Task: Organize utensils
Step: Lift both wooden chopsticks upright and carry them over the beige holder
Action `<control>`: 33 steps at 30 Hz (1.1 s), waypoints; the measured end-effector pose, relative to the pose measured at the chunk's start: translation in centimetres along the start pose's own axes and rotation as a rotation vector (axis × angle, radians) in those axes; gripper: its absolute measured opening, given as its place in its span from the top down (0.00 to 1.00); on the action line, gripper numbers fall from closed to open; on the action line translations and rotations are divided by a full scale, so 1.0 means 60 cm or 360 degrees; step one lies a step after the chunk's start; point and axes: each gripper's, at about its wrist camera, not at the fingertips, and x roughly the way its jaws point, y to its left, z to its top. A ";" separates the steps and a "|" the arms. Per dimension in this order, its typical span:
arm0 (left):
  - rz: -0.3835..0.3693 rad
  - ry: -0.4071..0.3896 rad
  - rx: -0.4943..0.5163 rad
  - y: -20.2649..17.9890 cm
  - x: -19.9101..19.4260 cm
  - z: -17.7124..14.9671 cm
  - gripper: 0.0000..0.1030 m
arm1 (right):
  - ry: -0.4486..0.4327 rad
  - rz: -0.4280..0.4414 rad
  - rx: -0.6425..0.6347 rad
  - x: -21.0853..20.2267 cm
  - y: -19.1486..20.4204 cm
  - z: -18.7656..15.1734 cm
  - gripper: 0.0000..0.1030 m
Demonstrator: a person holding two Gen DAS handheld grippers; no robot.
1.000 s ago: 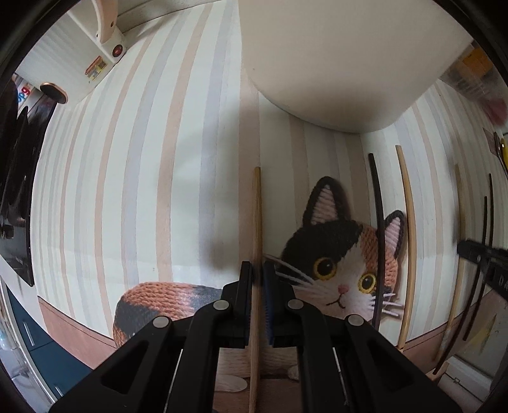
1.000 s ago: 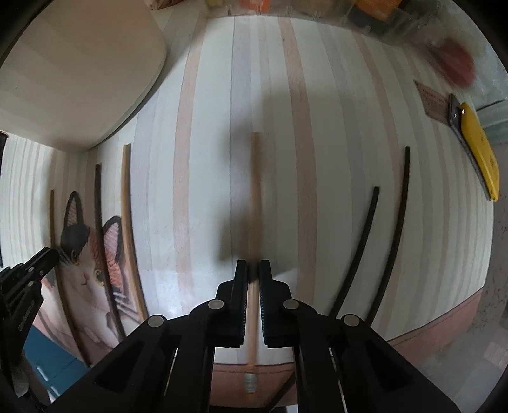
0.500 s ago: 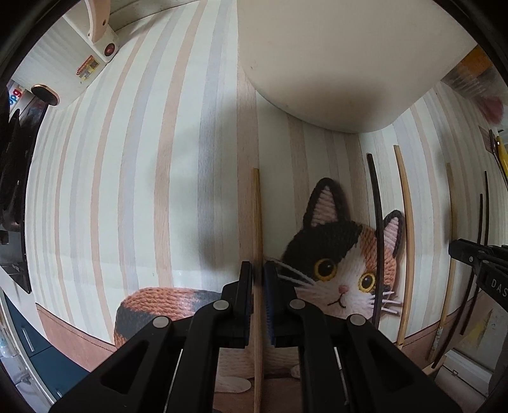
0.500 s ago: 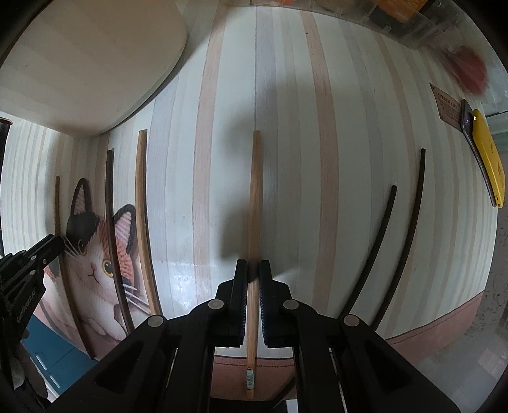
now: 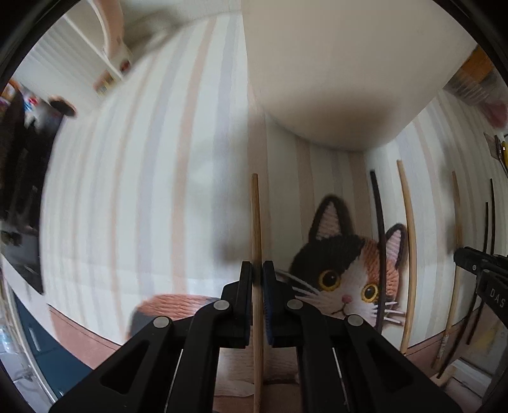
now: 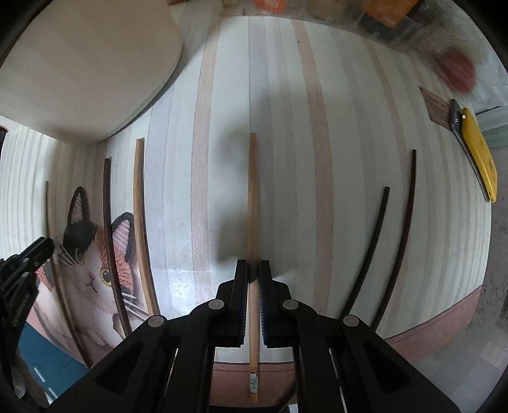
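Note:
My left gripper point(image 5: 257, 266) is shut on a light wooden chopstick point(image 5: 256, 219) that points forward over the striped placemat point(image 5: 152, 190). My right gripper point(image 6: 253, 264) is shut on another light wooden chopstick point(image 6: 252, 197), also pointing forward. In the right wrist view a dark chopstick point(image 6: 109, 222) and a light one point(image 6: 141, 216) lie on the mat over the cat picture point(image 6: 92, 254), and two black chopsticks point(image 6: 371, 241) lie at the right. The left gripper shows at the left edge point(image 6: 22, 267) there.
A large cream dish point(image 5: 333, 70) stands at the back of the mat. A yellow-handled tool point(image 6: 479, 159) lies off the mat at far right. Clear packets point(image 6: 397, 19) line the back edge. A white appliance point(image 5: 79, 63) stands far left.
Both grippers stayed shut on their chopsticks. The left view shifted slightly right and blurred; the right gripper moved left, bringing the cat picture further into its view.

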 end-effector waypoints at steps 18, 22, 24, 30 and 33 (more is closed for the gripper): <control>0.0115 -0.0248 -0.0089 0.035 -0.083 -0.004 0.96 | -0.0370 0.0010 -0.0014 -0.137 0.035 -0.022 0.93; 0.0118 -0.0297 -0.0112 0.043 -0.106 -0.005 0.96 | -0.0421 0.0035 -0.0009 -0.161 0.030 -0.025 0.93; 0.0115 -0.0320 -0.0128 0.047 -0.118 -0.006 0.96 | -0.0445 0.0053 -0.0007 -0.165 0.020 -0.021 0.93; 0.0059 -0.0403 -0.0198 0.059 -0.165 -0.007 0.96 | -0.0526 0.0101 -0.0012 -0.199 0.017 -0.023 0.93; 0.0033 -0.0455 -0.0220 0.066 -0.191 -0.007 0.96 | -0.0577 0.0124 -0.0016 -0.222 0.017 -0.023 0.93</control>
